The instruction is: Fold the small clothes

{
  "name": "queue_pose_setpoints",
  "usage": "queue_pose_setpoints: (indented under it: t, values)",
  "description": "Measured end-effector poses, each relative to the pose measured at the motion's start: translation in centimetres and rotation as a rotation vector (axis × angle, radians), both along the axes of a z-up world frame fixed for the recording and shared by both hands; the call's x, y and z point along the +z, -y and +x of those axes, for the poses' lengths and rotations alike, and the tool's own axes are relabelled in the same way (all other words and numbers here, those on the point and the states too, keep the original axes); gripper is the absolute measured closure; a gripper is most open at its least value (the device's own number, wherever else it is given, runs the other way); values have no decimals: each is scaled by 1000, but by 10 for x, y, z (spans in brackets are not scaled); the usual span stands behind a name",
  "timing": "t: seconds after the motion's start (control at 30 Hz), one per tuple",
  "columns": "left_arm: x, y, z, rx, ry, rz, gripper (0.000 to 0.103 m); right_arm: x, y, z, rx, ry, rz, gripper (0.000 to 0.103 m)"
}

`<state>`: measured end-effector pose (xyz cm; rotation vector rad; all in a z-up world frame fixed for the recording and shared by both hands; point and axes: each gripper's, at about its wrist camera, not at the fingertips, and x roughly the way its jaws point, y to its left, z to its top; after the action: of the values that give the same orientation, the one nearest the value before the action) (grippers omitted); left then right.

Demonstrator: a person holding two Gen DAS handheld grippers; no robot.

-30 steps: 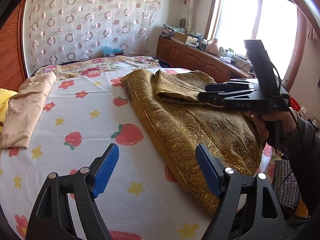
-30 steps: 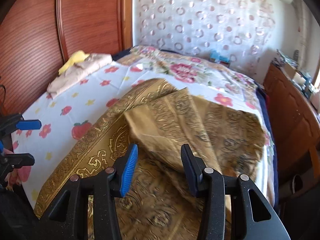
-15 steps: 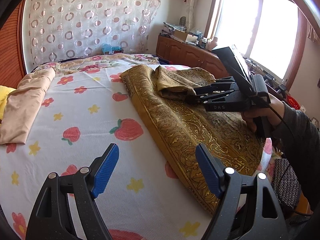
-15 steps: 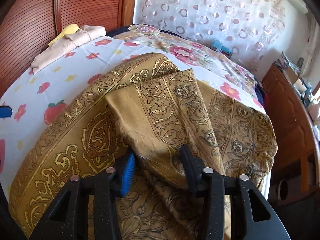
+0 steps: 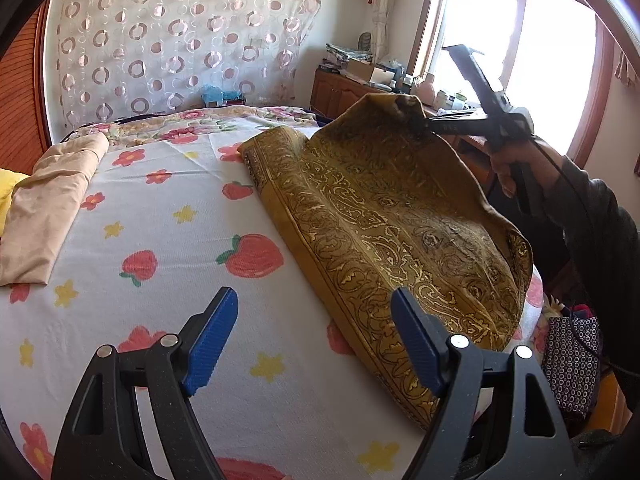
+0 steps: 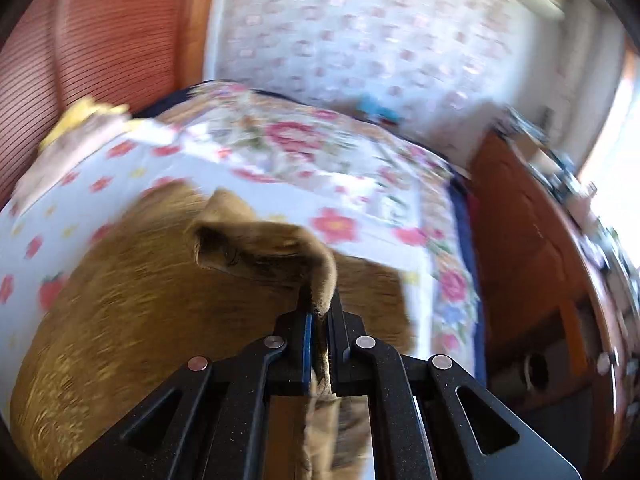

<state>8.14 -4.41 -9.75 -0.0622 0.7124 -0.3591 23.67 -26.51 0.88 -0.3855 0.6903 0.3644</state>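
A gold patterned cloth (image 5: 384, 216) lies on the right side of the bed, its far edge raised in a peak. My right gripper (image 5: 414, 122) is shut on that raised edge, held by a hand in a dark sleeve. In the blurred right wrist view the same gold cloth (image 6: 256, 248) is pinched between the shut jaws of the right gripper (image 6: 320, 312) and hangs below it. My left gripper (image 5: 316, 340) stands open over the white strawberry-print sheet (image 5: 168, 240), with nothing between its blue pads, just left of the cloth's near edge.
A folded beige garment (image 5: 48, 200) and something yellow (image 5: 8, 192) lie at the bed's left, by the wooden headboard. A wooden cabinet (image 5: 344, 92) with clutter stands under the window. A patterned bag (image 5: 572, 364) hangs at the bed's right edge.
The right gripper closed on the folded edge of the gold cloth and lifted it up and toward the right, unfolding that flap. The left gripper stayed put and open.
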Motion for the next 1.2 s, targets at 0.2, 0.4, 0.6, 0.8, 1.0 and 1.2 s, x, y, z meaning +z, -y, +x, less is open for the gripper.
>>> queue_pose_setpoints:
  t: [0.2, 0.4, 0.6, 0.8, 1.0, 1.2]
  values:
    - [-1, 0, 0, 3, -3, 2, 23, -13, 28, 21, -161, -29, 46, 87]
    - [0, 4, 9, -7, -8, 12, 23, -16, 27, 12, -149, -41, 90, 78]
    - [3, 4, 24, 0, -8, 30, 23, -24, 32, 8, -106, -66, 108, 77]
    - [5, 7, 42, -4, -3, 65, 23, -34, 37, 13, -72, -114, 59, 77]
    - [13, 8, 73, 9, 1, 86, 23, -25, 37, 17, -58, -73, 35, 100]
    - [10, 13, 75, -3, -18, 54, 23, -22, 50, 17, -105, -50, 34, 101]
